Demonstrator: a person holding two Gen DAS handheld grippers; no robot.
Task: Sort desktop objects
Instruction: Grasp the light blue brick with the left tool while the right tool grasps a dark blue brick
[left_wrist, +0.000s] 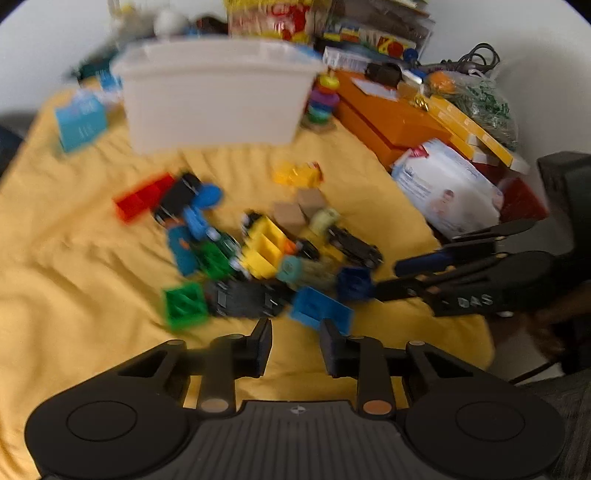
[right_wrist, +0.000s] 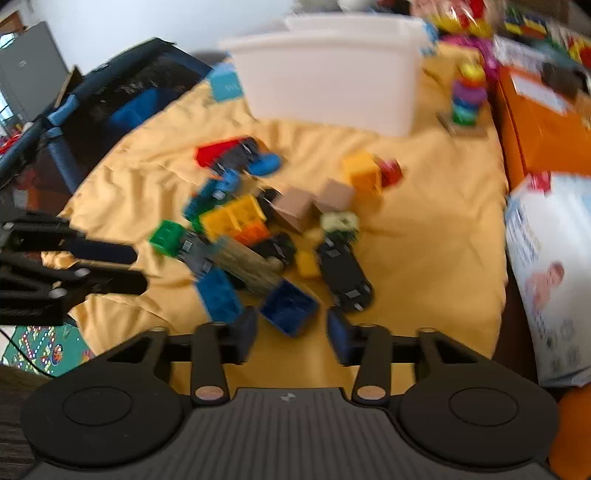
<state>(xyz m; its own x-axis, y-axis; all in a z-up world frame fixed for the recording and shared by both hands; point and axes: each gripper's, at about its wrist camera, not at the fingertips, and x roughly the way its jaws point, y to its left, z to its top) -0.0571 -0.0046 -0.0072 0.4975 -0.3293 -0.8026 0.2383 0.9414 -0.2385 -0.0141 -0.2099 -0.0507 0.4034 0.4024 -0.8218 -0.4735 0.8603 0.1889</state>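
While both frames blur, the left gripper (left_wrist: 295, 332) and right gripper (right_wrist: 291, 328) hang released and empty over the toy pile (right_wrist: 266, 236) on the yellow cloth (right_wrist: 424, 240); the black car (right_wrist: 345, 275) lies lengthwise, pointing toward the white bin (right_wrist: 332, 77).

- The cloth (right_wrist: 424, 236) spread over the desk is plain yellow.
- The storage bin (right_wrist: 332, 81) is white.
- The toy blocks come in red (right_wrist: 214, 151), green (right_wrist: 168, 236), yellow (right_wrist: 232, 216), light blue (right_wrist: 219, 295) and dark blue (right_wrist: 290, 306).
- Two cubes (right_wrist: 314, 203) are tan.
- The toy car (right_wrist: 345, 275) is black.
- The ring stacker (right_wrist: 467, 94) is banded yellow, purple, blue and green.
- The boxes (left_wrist: 388, 114) are orange.
- Both grippers, left (left_wrist: 295, 341) and right (right_wrist: 291, 332), are black.
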